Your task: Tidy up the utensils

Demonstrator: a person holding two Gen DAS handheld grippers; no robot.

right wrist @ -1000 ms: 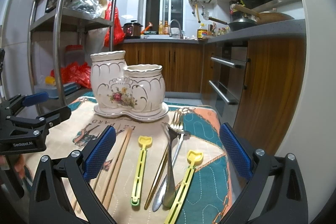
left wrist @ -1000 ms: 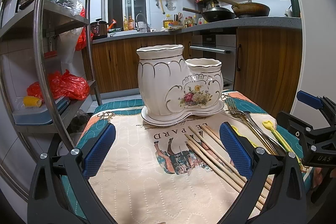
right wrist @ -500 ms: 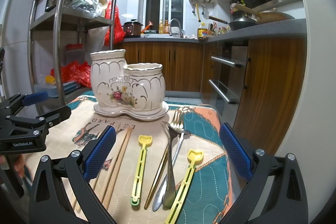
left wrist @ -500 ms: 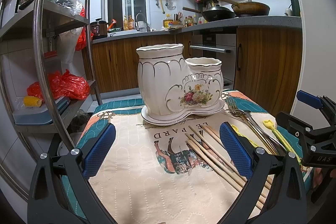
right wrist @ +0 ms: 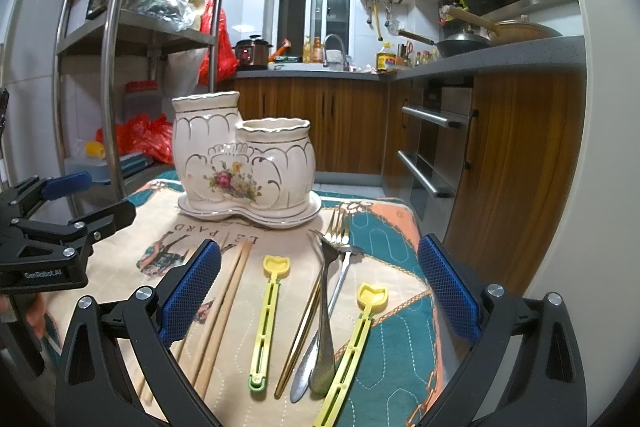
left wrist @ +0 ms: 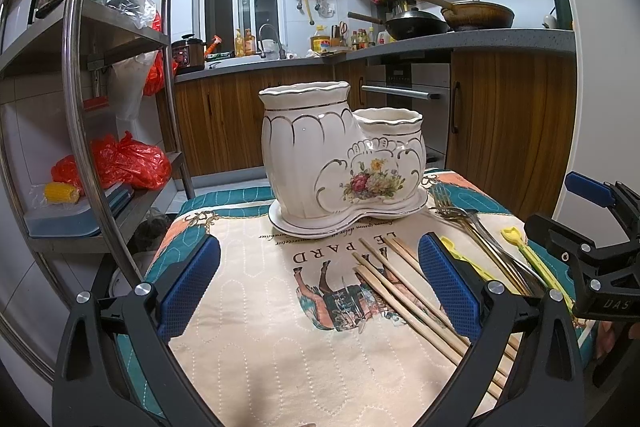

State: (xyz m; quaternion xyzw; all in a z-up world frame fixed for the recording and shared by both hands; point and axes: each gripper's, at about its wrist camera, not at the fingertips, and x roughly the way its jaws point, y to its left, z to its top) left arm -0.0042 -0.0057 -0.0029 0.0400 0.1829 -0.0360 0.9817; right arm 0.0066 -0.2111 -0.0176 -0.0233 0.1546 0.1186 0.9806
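Note:
A white ceramic holder (left wrist: pixel 340 159) (right wrist: pixel 244 159) with two cups, one tall and one low, stands at the far side of a patterned cloth. Loose utensils lie in front of it: wooden chopsticks (left wrist: pixel 404 287) (right wrist: pixel 224 311), two yellow plastic utensils (right wrist: pixel 266 315) (right wrist: pixel 356 343), metal forks (right wrist: pixel 338 227) and spoons (right wrist: pixel 320 347). My left gripper (left wrist: pixel 320 283) hovers open over the cloth, left of the chopsticks. My right gripper (right wrist: pixel 320 291) is open just above the forks and spoons. Each gripper holds nothing, and each shows in the other's view (left wrist: pixel 592 267) (right wrist: pixel 60 239).
The small table's cloth (left wrist: pixel 280 347) ends close behind the holder. A steel shelf rack (left wrist: pixel 76 99) with red bags stands to the left. Wooden cabinets (right wrist: pixel 520 167) and an oven rise to the right. Part of a hand (right wrist: pixel 36 315) shows at the left gripper.

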